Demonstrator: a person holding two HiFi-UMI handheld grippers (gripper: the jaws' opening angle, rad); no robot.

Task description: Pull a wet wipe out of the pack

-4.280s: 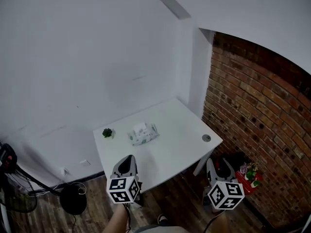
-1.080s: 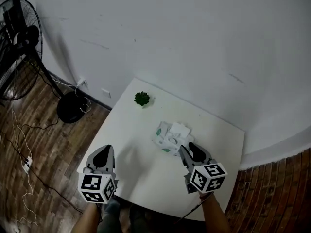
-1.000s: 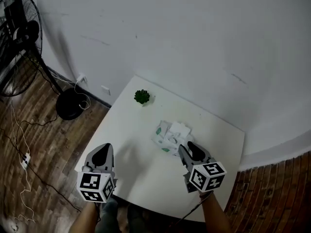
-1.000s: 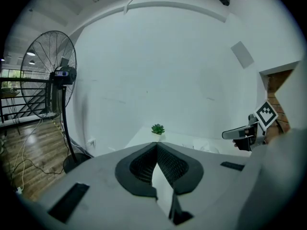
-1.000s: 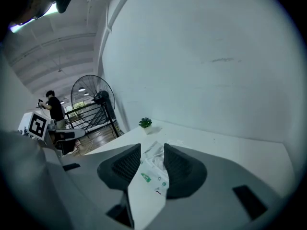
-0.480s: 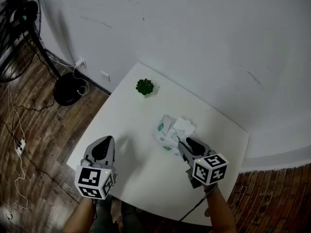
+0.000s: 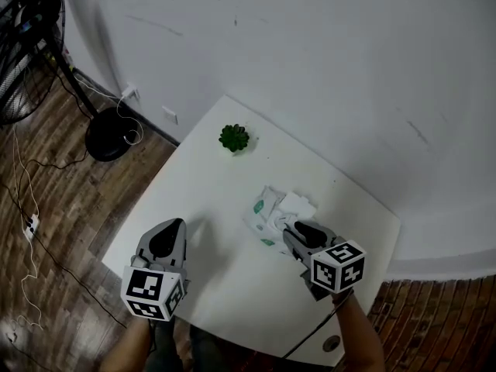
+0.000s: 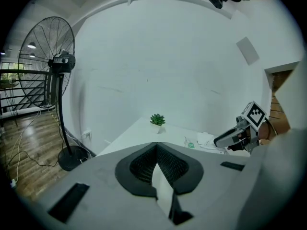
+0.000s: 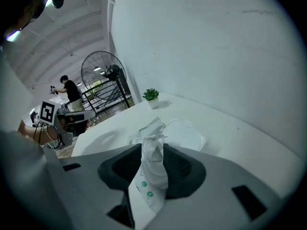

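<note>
The white wipe pack (image 7: 267, 210) with green print lies mid-table, its round lid (image 7: 298, 204) flipped open. My right gripper (image 7: 288, 225) is at the pack's near right end. In the right gripper view my right gripper (image 9: 152, 145) is shut on a crumpled white fold of the pack (image 9: 152, 166) that carries green dots; the open lid (image 9: 184, 134) lies just beyond. My left gripper (image 7: 170, 229) hovers over the table's near left part, apart from the pack. Its jaws (image 8: 156, 145) meet with nothing between them. From there the pack (image 8: 204, 142) and the right gripper (image 8: 230, 137) show at right.
A small potted plant (image 7: 234, 138) stands at the far left of the white table (image 7: 201, 192), by the wall. A floor fan (image 7: 23, 45) and cables stand on the wood floor to the left. A person (image 9: 72, 92) stands far off in the right gripper view.
My right gripper has moved forward onto the pack's near end and closed on it. The left gripper has barely moved. The head view has drifted slightly.
</note>
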